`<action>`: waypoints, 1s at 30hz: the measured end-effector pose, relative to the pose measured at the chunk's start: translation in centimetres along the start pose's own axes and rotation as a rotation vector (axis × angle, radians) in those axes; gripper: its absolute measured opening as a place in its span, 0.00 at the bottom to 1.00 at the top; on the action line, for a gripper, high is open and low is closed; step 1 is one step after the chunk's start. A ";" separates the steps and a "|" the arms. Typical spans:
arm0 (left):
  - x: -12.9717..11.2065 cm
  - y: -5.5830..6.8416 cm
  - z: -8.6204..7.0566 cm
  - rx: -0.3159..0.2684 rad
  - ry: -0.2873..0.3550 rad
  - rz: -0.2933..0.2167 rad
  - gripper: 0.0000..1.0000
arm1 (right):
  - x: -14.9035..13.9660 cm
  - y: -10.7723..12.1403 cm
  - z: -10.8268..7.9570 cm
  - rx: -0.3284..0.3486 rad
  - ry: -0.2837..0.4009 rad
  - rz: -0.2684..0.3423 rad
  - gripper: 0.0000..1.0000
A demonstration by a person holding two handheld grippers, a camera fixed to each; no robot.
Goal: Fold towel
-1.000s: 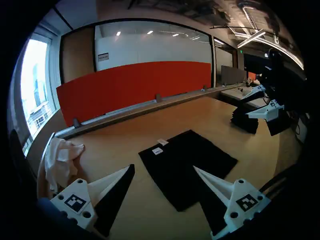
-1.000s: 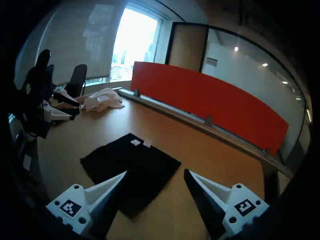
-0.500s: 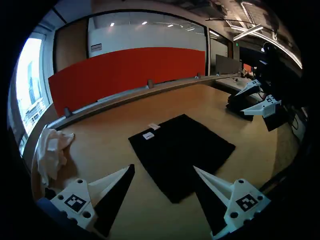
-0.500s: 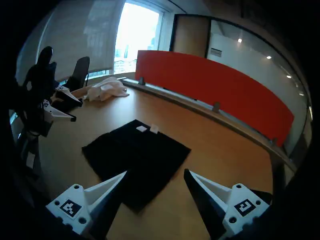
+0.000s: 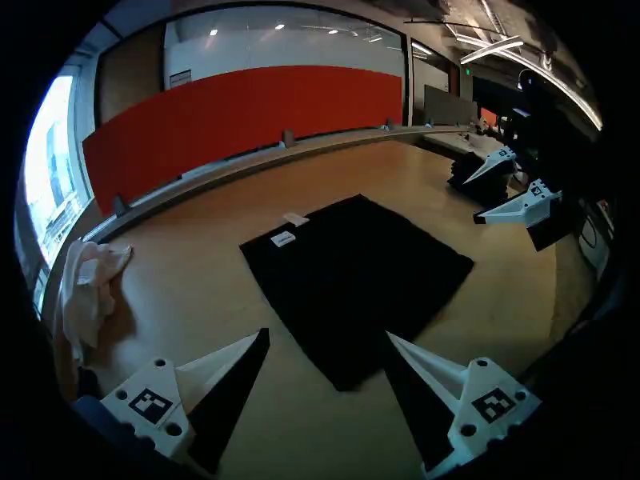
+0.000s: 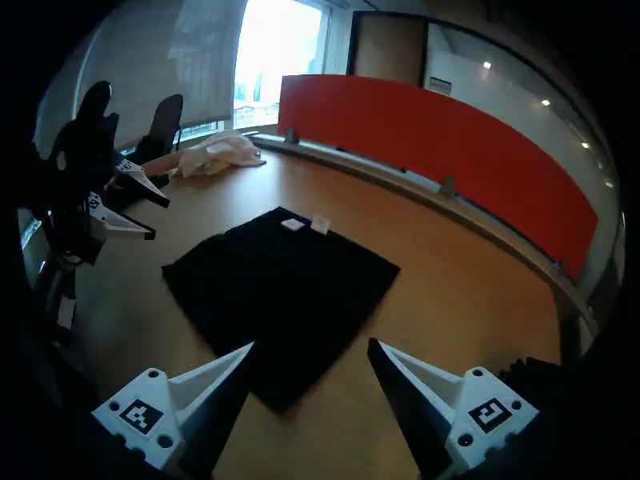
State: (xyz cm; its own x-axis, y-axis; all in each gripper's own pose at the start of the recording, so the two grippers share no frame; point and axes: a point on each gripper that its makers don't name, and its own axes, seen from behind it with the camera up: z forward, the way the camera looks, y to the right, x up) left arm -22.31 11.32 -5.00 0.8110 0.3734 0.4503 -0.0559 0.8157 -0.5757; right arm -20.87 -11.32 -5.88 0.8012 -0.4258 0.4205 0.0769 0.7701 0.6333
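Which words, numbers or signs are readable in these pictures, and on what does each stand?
No text can be read.
White tags on the black towel: too small.
Wall sign: blurred.
Square markers on the left gripper and right gripper: patterns, no words.

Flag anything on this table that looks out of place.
Only the crumpled white cloth, heaped at the window end of the table, looks untidy. The black towel lies flat, roughly parallel to the red divider, a white tag poking past its far edge.
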 end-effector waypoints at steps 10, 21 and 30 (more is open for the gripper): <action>-2.7 0.7 1.9 -0.033 -0.066 0.002 0.97 | -2.8 -1.3 1.6 0.040 -0.062 0.000 1.00; -5.7 1.3 3.4 -0.067 -0.155 0.000 0.97 | -5.3 -2.2 2.5 0.077 -0.127 -0.015 0.98; -7.2 1.8 4.4 -0.081 -0.217 -0.005 0.97 | -7.5 -2.6 3.0 0.102 -0.188 -0.019 0.93</action>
State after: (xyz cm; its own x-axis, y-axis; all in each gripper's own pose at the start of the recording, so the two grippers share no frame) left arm -30.77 11.99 -6.27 0.6663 0.4629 0.5846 0.0019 0.7829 -0.6221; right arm -28.81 -11.57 -8.77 0.6743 -0.5282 0.5161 0.0222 0.7130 0.7008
